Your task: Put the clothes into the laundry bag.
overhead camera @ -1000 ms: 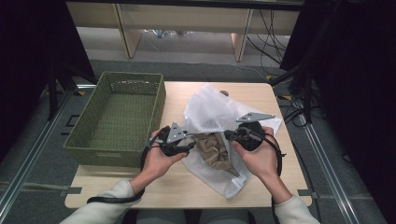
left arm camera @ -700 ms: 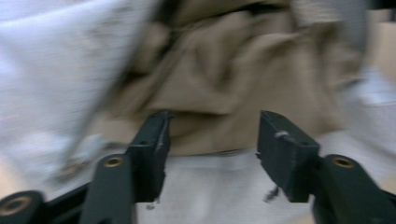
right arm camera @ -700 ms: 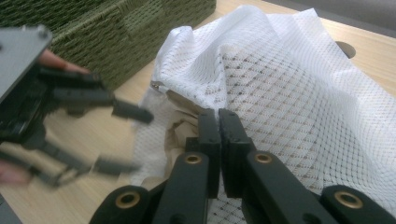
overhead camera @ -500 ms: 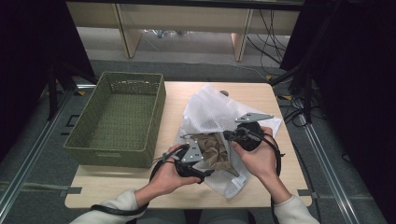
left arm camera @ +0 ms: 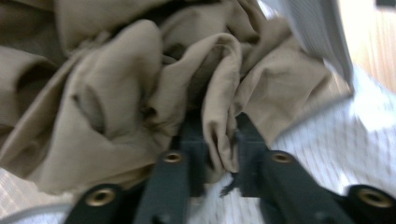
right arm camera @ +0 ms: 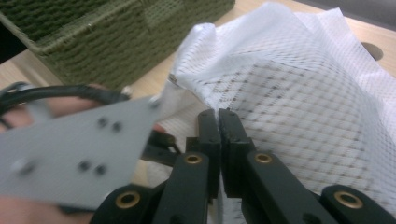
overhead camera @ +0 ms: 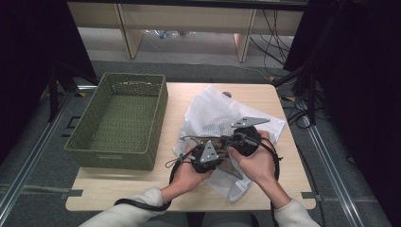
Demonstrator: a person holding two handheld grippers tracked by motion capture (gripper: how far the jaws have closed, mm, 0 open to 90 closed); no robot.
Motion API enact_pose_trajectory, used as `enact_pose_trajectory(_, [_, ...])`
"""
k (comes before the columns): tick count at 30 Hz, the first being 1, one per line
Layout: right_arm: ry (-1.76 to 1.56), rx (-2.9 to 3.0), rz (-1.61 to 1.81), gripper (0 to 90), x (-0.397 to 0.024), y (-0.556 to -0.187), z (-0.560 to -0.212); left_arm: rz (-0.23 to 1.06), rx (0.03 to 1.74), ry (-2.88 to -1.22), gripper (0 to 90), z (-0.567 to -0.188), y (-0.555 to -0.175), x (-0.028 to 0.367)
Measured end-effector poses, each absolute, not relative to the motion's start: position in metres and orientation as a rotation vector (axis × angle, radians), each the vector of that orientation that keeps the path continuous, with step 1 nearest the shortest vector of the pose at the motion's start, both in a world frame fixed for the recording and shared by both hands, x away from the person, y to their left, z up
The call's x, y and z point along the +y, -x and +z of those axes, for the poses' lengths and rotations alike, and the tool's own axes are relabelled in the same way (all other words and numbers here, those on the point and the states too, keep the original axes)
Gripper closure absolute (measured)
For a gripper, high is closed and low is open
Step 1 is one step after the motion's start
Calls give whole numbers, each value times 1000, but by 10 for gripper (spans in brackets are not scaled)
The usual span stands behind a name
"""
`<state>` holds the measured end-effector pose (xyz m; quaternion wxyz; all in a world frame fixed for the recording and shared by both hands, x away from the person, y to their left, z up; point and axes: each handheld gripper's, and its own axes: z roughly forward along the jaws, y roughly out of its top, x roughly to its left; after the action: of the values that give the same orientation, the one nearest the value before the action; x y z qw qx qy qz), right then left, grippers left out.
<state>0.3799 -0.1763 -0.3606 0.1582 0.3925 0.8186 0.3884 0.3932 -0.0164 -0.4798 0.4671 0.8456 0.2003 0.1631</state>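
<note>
A white mesh bag lies on the wooden table with a crumpled tan cloth at its opening. My left gripper has just been closing, and its jaws now pinch a fold of that tan cloth between the pads. In the high view the left gripper sits at the bag's near side, just left of the right hand. My right gripper is shut on the edge of the mesh bag, holding it up. In the high view the right gripper points left over the bag.
A green woven basket stands to the left of the bag, its near corner close to both hands. Cables trail from both grippers over the table's front edge. A round hole marks the tabletop beyond the bag.
The left hand moved from the bag's left side rightward and toward the table's near edge, next to the right hand. Its jaws have come onto the tan cloth. The right hand stayed put.
</note>
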Motion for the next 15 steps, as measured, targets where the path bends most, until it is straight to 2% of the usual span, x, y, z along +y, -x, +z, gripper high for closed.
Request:
enact_pose_trajectory(5, [-1092,2309,1167,899,-178,-375,-348,413,528,-1966,837,-463,-404,-21])
enact_pose_trajectory(15, [-1072,2234,1239,899,-186,-364,-325,430,561,-1799,844,-442,-408,-33])
